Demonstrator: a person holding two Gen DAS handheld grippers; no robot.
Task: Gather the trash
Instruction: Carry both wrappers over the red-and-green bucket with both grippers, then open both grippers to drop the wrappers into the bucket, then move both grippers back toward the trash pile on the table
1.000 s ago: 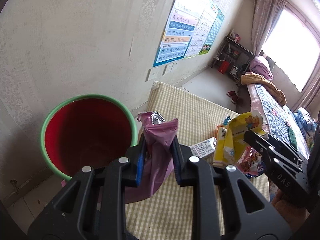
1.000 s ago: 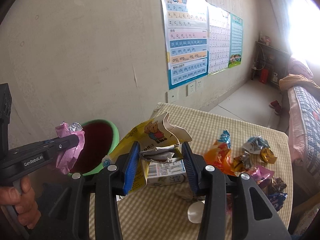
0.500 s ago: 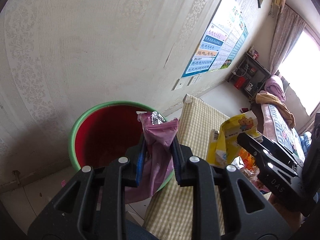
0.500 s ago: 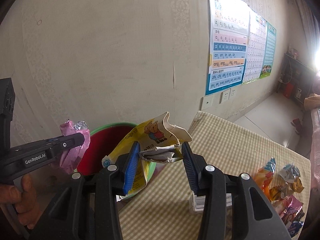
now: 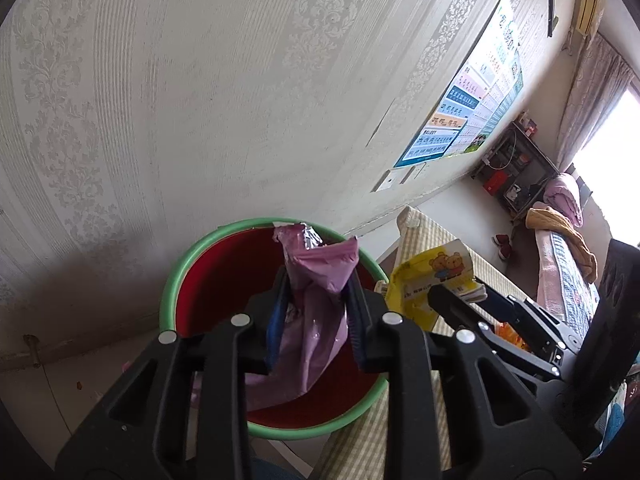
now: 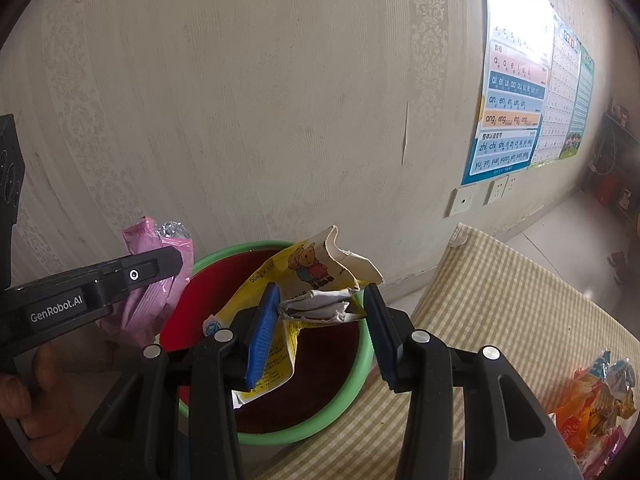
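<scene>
We hold L tongs (image 5: 316, 300) clamped on pink wrapper (image 5: 316, 280), R tongs (image 6: 320, 320) on yellow carton (image 6: 308, 268), both frame-centre over red bin (image 5: 208, 292) for drop.

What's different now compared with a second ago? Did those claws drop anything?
Nothing dropped. Both claws swung from over the checked table to above the red bin. The left claw is starting to loosen, with the pink wrapper between its jaws. The right claw grips the yellow carton as before.

Pink wrapper (image 5: 316, 280), yellow carton (image 6: 304, 276), red bin (image 5: 224, 280) w/ green rim
</scene>
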